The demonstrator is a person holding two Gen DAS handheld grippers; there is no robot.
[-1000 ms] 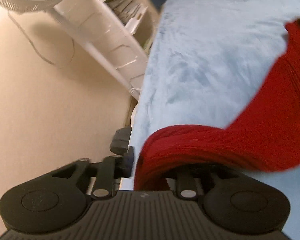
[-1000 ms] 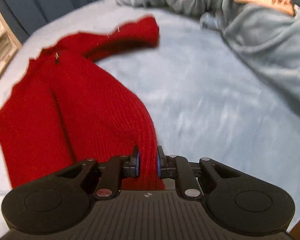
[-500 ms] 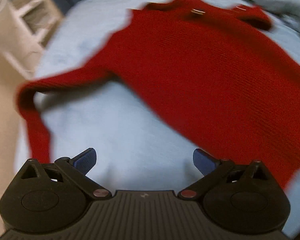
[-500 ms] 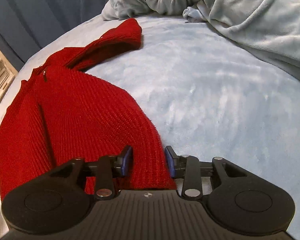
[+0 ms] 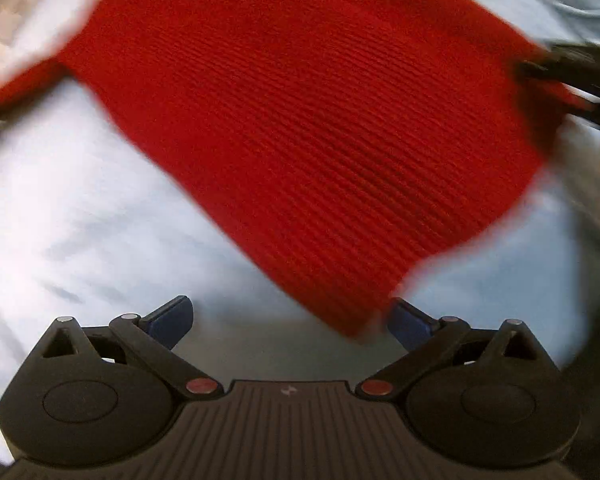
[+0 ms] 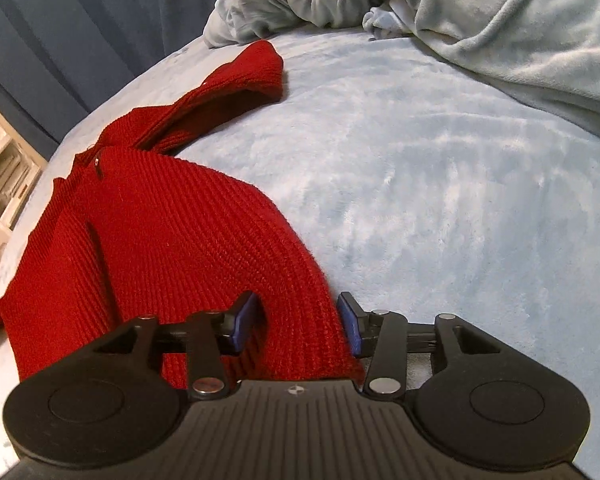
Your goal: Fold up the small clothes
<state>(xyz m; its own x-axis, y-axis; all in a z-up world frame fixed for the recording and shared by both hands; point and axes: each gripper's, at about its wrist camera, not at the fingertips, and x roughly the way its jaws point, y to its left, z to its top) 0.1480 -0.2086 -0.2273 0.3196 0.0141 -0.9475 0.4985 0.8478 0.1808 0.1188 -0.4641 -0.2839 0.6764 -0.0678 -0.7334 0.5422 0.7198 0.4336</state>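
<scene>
A small red knitted sweater (image 6: 160, 232) lies spread on a light blue bed cover (image 6: 440, 184), one sleeve (image 6: 236, 80) stretched toward the far side. My right gripper (image 6: 298, 320) is open, its blue pads on either side of the sweater's near hem corner. In the left wrist view the sweater (image 5: 308, 120) fills the middle, blurred by motion. My left gripper (image 5: 290, 320) is wide open and empty, just short of the sweater's lower corner. The right gripper shows dark and blurred at the right edge of the left wrist view (image 5: 572, 76).
A rumpled grey-blue blanket (image 6: 480, 12) is piled at the far side of the bed. Dark blue curtains (image 6: 80, 32) hang behind. A white shelf unit (image 6: 0, 176) stands beyond the bed's left edge.
Both grippers have let go of the sweater and opened. The left gripper has swung from the bed's edge toward the sweater's body; the right jaws have opened wider around the hem.
</scene>
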